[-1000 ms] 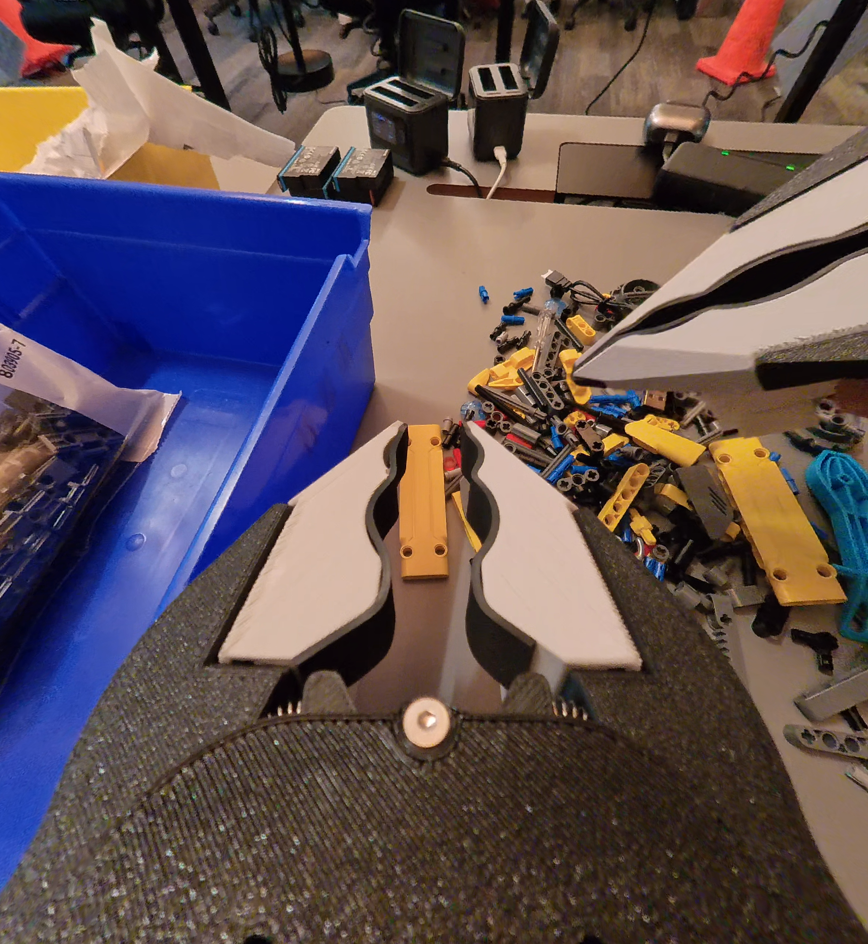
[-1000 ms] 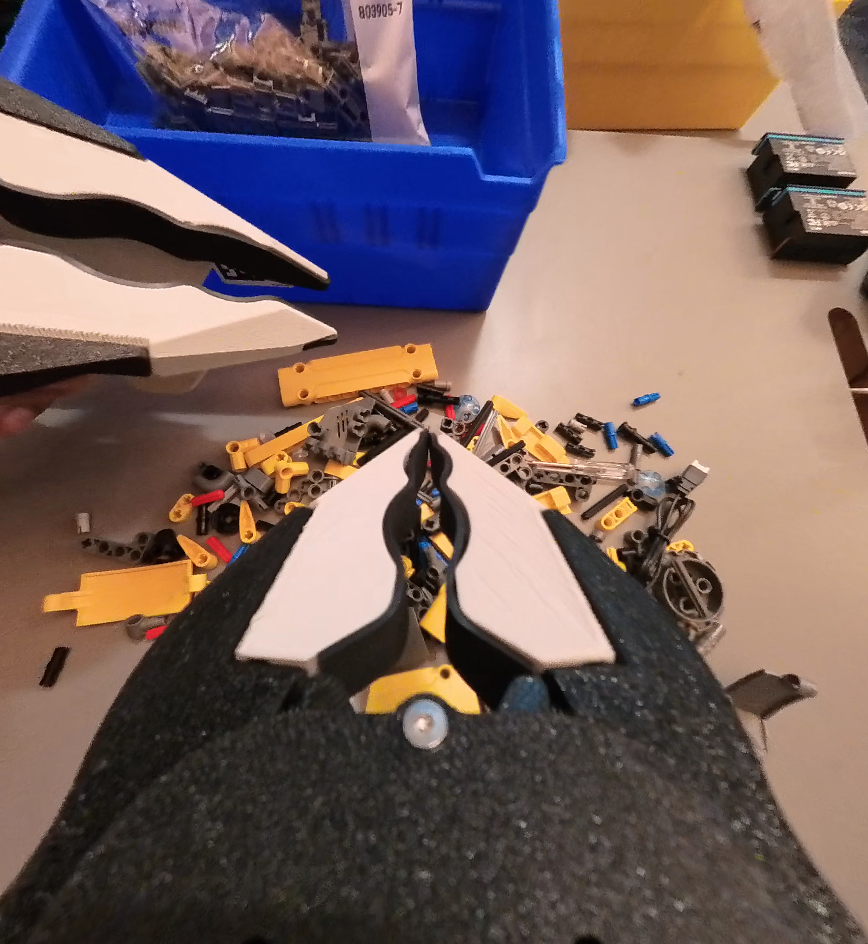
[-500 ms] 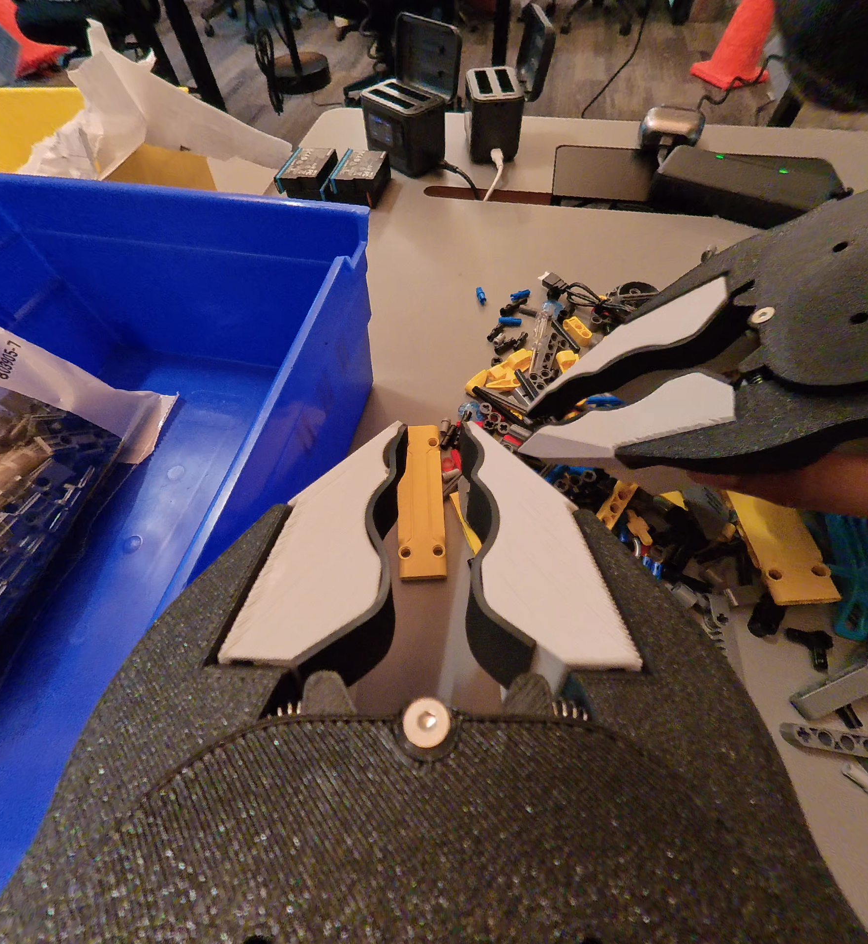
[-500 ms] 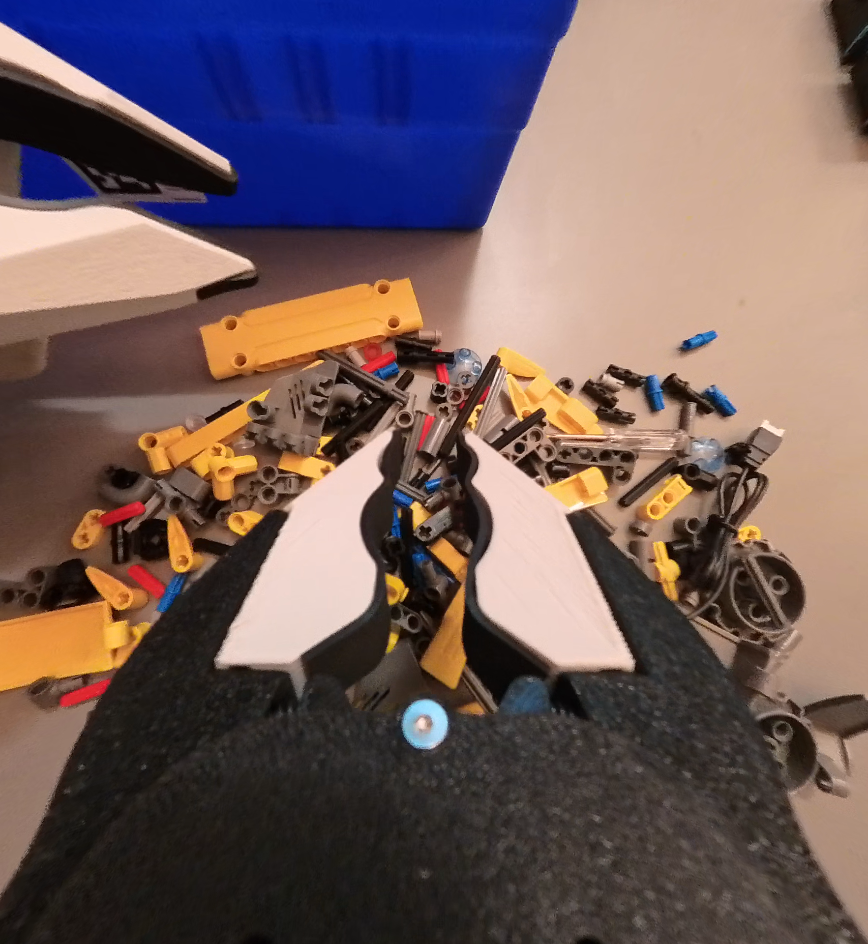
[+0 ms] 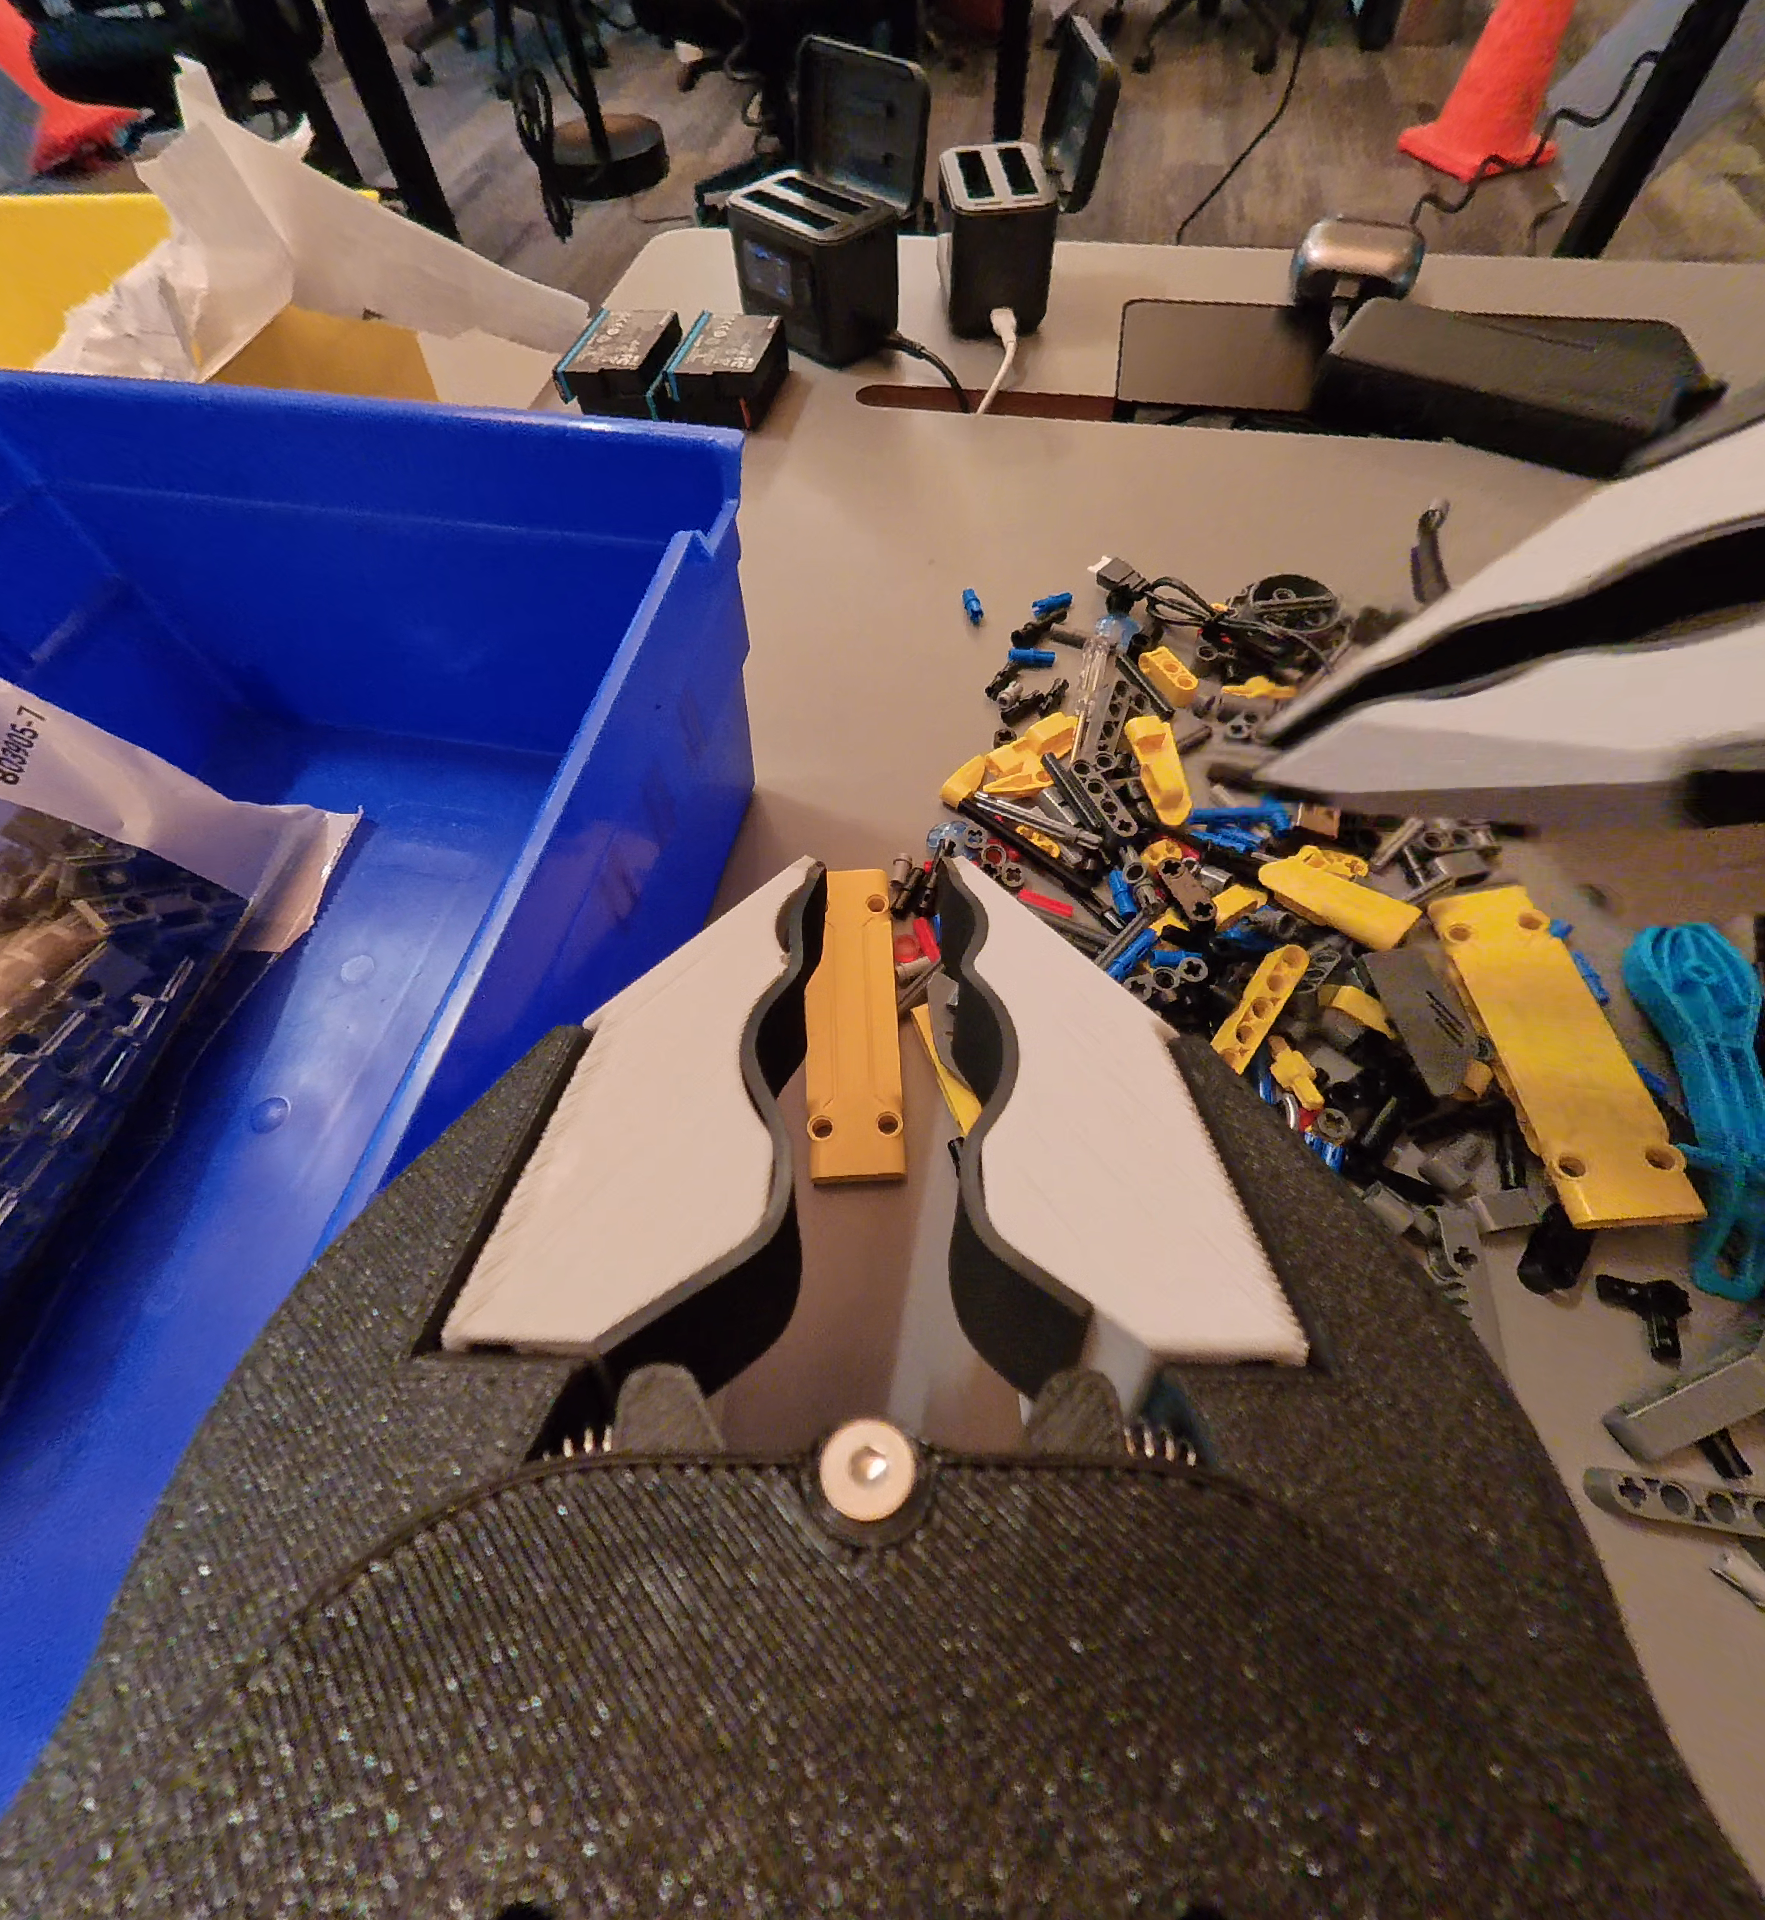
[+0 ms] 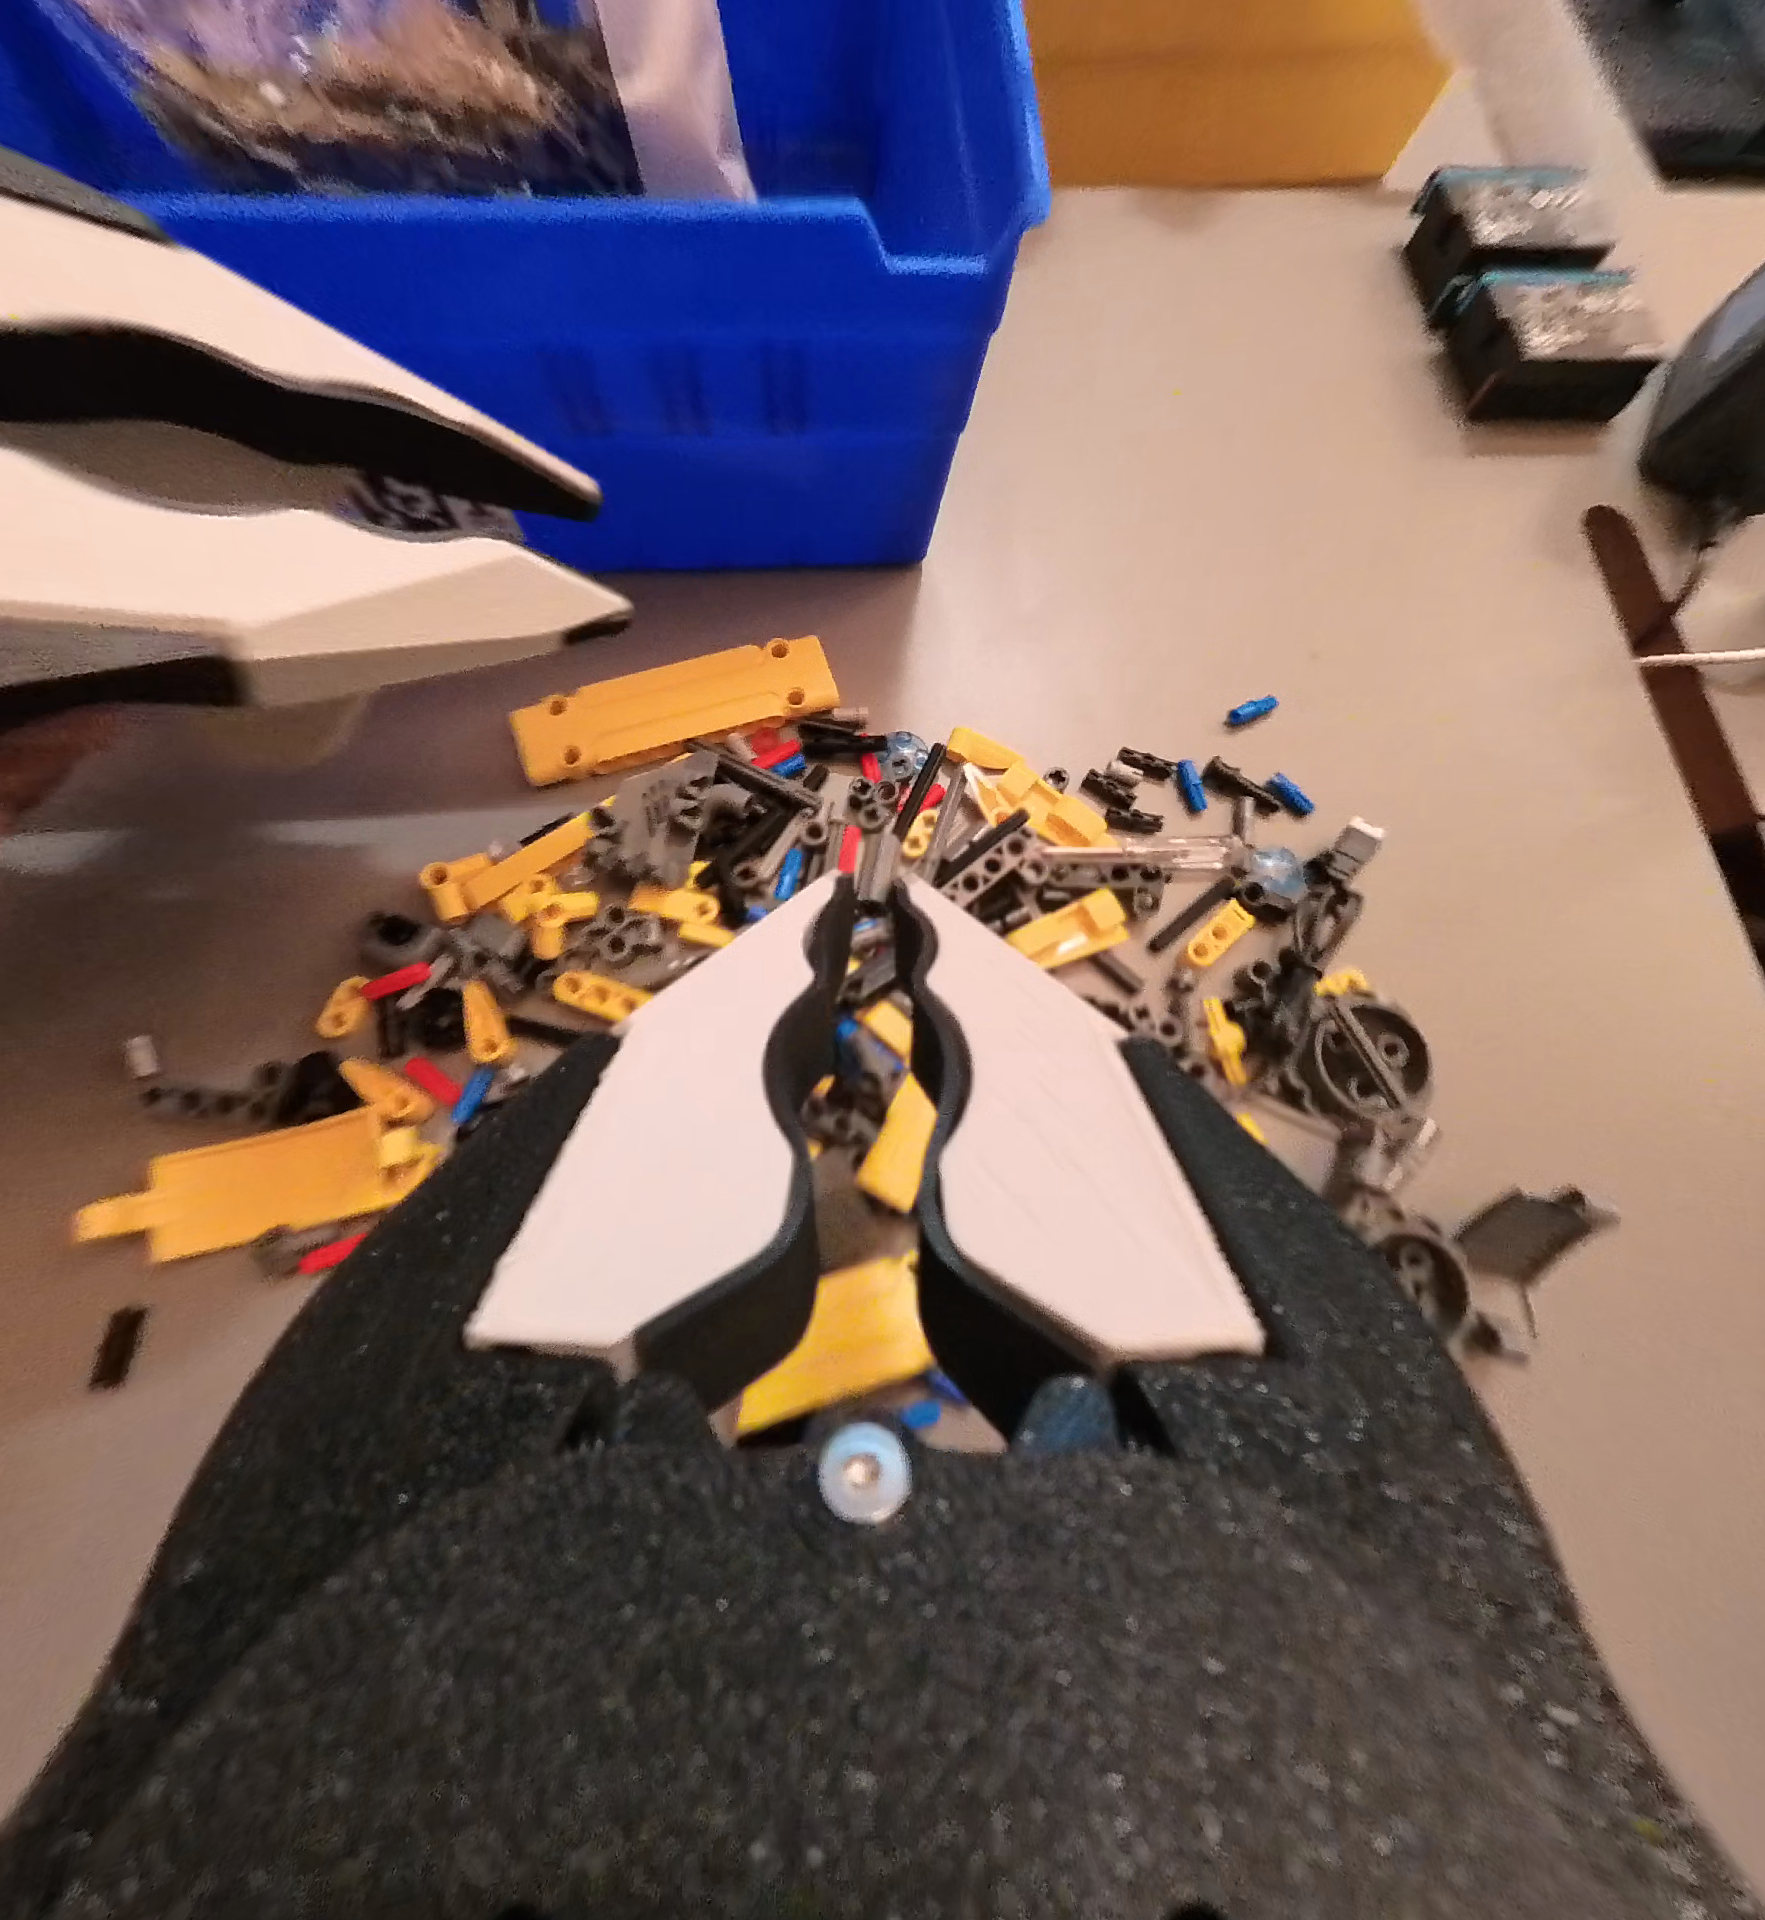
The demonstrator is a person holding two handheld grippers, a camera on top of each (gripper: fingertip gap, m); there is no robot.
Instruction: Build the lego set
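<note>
**Right gripper lifted off pile, jaws narrowed; left unchanged**

The right gripper (image 6: 867,894) was half a second ago dipped into the parts with its jaws wider. Now it is pulled back and up, with the jaws nearly together. A thin grey rod sits right at its tips, but I cannot tell if it is pinched or just lying behind them. The left gripper (image 5: 878,878) has not shifted, and its jaws stand moderately apart, holding nothing.

Left wrist view:
- Left of the left gripper is a blue plastic open bin (image 5: 338,457). A clear plastic bag of dark small parts (image 5: 78,935) lies in the bin's near-left side.
- A flat orange-yellow plastic panel with corner holes (image 5: 852,1029) lies on the grey table (image 5: 857,540). It shows in the gap between the left fingers, below them, and no contact is seen.
- Just right of the left tips is a loose pile of yellow, black, grey, blue and red plastic building pieces (image 5: 1169,831).
- The right gripper comes in above the pile's far-right side.
- Further right are a longer yellow flat panel (image 5: 1553,1060) and then a teal plastic openwork piece (image 5: 1709,1070).
- Far ahead, two black battery packs (image 5: 670,353) sit beside the bin's far corner.
</note>
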